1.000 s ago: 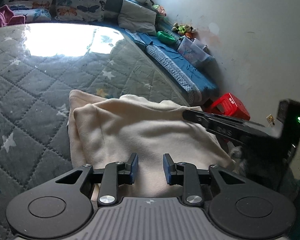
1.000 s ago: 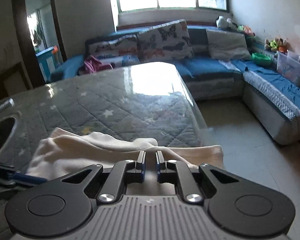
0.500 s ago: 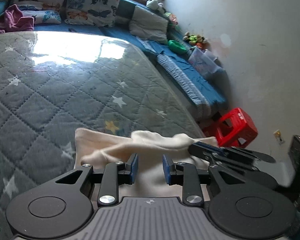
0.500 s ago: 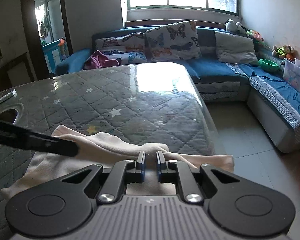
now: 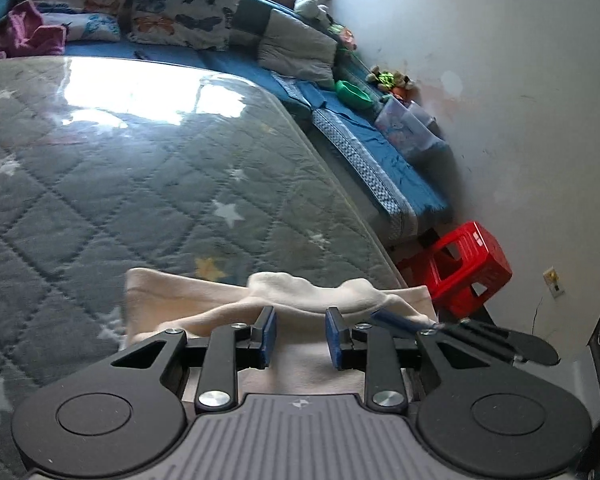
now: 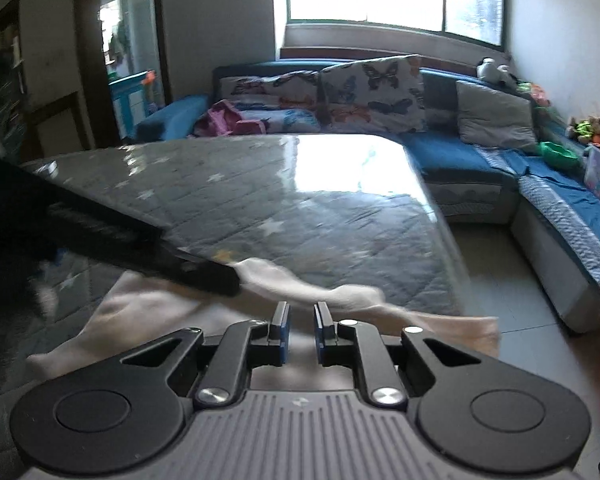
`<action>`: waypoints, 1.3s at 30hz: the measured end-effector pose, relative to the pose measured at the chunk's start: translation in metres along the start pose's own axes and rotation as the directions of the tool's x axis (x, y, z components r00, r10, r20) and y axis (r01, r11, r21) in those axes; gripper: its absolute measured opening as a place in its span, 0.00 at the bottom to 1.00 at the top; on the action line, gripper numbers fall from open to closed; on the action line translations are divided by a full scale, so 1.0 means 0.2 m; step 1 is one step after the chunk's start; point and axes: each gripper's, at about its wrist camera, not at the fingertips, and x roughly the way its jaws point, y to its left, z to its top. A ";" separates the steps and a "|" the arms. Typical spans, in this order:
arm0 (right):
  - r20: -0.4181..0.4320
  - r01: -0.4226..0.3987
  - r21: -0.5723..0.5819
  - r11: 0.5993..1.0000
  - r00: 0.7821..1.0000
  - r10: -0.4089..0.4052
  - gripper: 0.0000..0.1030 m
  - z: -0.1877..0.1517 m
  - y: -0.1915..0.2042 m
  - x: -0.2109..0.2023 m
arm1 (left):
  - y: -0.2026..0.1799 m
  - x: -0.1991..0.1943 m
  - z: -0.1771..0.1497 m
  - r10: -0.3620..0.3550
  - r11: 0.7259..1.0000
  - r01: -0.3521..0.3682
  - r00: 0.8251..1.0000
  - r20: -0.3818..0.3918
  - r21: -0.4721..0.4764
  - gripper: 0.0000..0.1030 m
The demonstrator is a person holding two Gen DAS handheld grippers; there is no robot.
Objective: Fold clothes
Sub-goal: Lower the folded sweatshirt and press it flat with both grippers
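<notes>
Cream cloth (image 5: 300, 300) is lying bunched at the near right corner of the quilted grey table (image 5: 120, 184), with the left gripper (image 5: 300, 338) spread and empty and the right gripper (image 6: 300, 330) opening over it, likely releasing a fold, so smoothing seems next.

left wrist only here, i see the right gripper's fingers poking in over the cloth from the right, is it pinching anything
Observer: No. The right gripper is opening, its pads apart, with nothing pinched; the cloth just shows beyond the gap.
Operator: where does the cloth end on that side
Observer: Its right end seems to overhang the table edge, with floor behind it.
Operator: what's left of the table
Observer: A doorway, outside your view.
</notes>
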 end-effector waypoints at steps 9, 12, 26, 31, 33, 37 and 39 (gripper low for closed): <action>0.008 0.006 -0.012 1.000 1.000 -0.006 0.23 0.00 0.02 0.05 | 0.03 0.07 0.02 0.005 1.000 -0.006 1.000 -0.013 -0.013 0.28; 0.002 0.015 0.018 1.000 1.000 -0.015 0.23 0.01 -0.02 0.06 | 0.03 0.07 0.01 0.006 1.000 -0.006 1.000 -0.013 -0.008 0.29; 0.050 0.048 0.015 0.999 0.998 -0.049 0.28 -0.15 0.05 -0.22 | -0.07 -0.16 -0.21 0.018 0.991 -0.021 1.000 0.022 0.134 0.40; 0.069 0.070 -0.001 0.998 0.995 -0.070 0.29 -0.25 0.12 -0.33 | -0.11 -0.24 -0.35 0.023 0.979 -0.029 0.999 0.034 0.200 0.40; 0.075 0.085 -0.009 0.996 0.994 -0.084 0.30 -0.29 0.13 -0.35 | -0.13 -0.26 -0.40 0.027 0.973 -0.036 0.999 0.039 0.230 0.40; 0.088 0.111 -0.017 0.994 0.990 -0.109 0.30 -0.37 0.15 -0.35 | -0.16 -0.25 -0.46 0.059 0.954 -0.075 0.996 0.063 0.290 0.40; 0.101 0.121 -0.016 0.993 0.988 -0.119 0.30 -0.38 0.16 -0.35 | -0.18 -0.25 -0.48 0.075 0.941 -0.096 0.994 0.076 0.326 0.40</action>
